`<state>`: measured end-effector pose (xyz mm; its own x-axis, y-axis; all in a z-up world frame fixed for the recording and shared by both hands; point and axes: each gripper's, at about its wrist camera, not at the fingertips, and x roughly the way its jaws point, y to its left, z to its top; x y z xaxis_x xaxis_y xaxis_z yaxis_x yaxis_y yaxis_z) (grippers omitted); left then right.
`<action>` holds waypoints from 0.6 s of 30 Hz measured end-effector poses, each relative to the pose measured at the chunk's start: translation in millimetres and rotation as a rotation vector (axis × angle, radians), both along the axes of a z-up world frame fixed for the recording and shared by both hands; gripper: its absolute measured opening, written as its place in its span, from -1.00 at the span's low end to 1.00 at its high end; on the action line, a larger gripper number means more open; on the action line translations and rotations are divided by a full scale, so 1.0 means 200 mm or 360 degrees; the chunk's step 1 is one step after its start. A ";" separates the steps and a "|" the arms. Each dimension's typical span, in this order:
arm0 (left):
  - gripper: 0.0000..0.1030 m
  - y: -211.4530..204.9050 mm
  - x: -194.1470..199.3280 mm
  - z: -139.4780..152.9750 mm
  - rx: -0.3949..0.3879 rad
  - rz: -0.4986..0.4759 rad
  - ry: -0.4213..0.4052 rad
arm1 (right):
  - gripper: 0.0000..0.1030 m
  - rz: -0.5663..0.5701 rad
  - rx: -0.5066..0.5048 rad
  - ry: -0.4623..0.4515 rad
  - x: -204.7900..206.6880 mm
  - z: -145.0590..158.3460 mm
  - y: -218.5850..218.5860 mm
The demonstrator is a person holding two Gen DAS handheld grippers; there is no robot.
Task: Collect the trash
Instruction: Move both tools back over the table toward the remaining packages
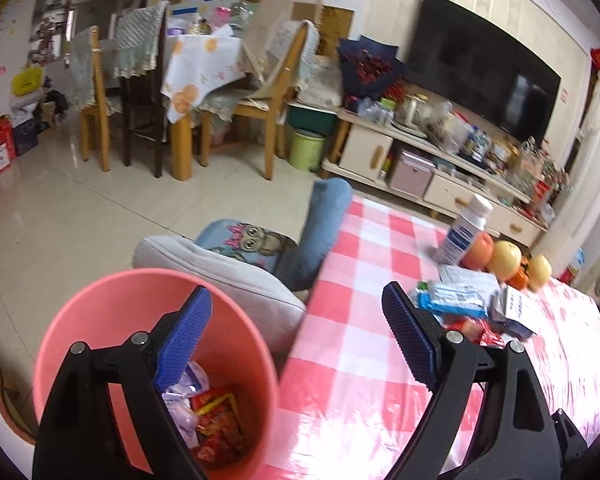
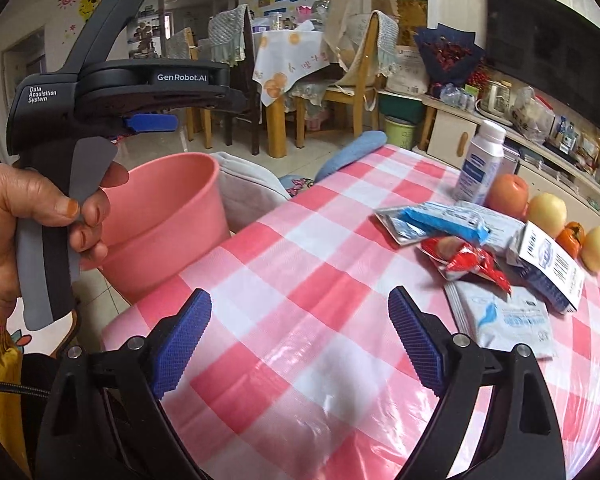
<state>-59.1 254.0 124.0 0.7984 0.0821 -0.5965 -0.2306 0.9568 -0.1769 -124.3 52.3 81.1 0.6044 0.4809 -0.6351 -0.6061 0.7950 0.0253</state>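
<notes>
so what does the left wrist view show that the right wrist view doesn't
Only the left wrist view looks down into the pink bin, showing wrappers already inside. Only the right wrist view shows the person's hand holding the left tool above the bin, and the white packet nearest the camera. Both share the checked tablecloth, the red wrapper, the blue wrapper, the white bottle and the fruit.

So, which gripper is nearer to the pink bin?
Left. The left gripper hangs at the pink bin, one finger over its mouth. The right gripper is over the table, apart from the bin.
</notes>
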 end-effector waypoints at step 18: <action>0.70 -0.22 0.06 -0.02 0.0159 -0.0107 0.0012 | 0.74 -0.0126 0.0084 0.0011 0.01 0.00 -0.28</action>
<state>-47.6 210.9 119.2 0.7995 0.0880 -0.5942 -0.1665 0.9829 -0.0785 -122.5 -4.4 81.3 0.6376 0.4648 -0.6144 -0.5410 0.8379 0.0725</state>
